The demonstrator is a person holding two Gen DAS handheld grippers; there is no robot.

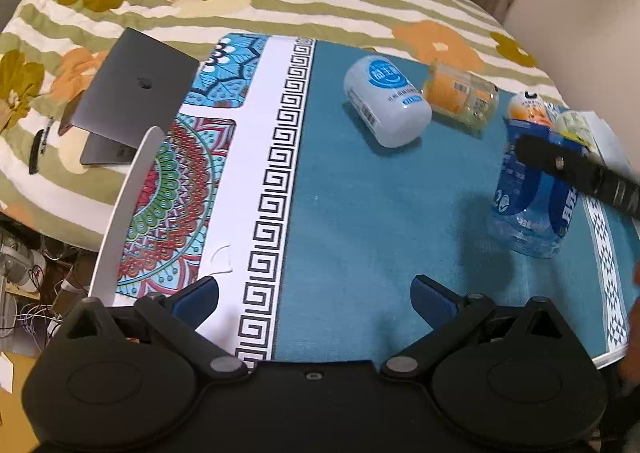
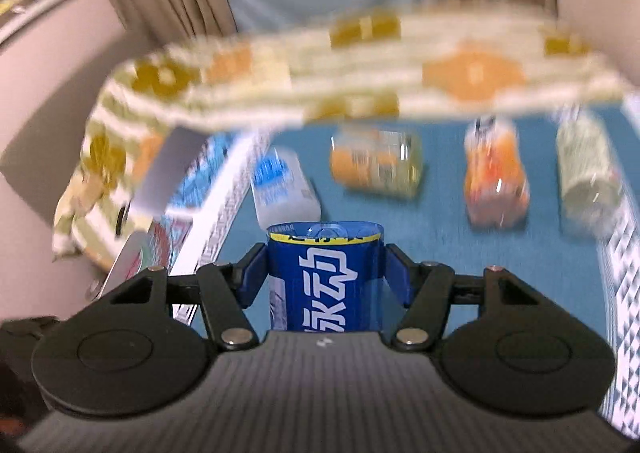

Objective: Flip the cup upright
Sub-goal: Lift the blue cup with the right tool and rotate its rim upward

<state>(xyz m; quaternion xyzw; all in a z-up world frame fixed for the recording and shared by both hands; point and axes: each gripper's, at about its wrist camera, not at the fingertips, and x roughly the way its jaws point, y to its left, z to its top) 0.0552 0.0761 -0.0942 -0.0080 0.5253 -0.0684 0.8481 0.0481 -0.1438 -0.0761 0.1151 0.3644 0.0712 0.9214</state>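
The cup is a clear plastic bottle-cup with a blue label (image 2: 324, 281). My right gripper (image 2: 325, 273) is shut on it, blue pads on both sides, open rim facing away. In the left wrist view the same cup (image 1: 530, 205) stands on the teal mat at the right, with the right gripper's black finger (image 1: 568, 169) across its upper part. My left gripper (image 1: 314, 299) is open and empty, low over the mat near its front edge.
Other cups lie on their sides on the teal mat (image 1: 360, 213): a white one (image 1: 386, 101), an orange-labelled clear one (image 1: 462, 93), an orange one (image 1: 530, 105) and a pale one (image 1: 574, 125). A grey laptop (image 1: 128, 93) and a white stand (image 1: 128, 209) are at left.
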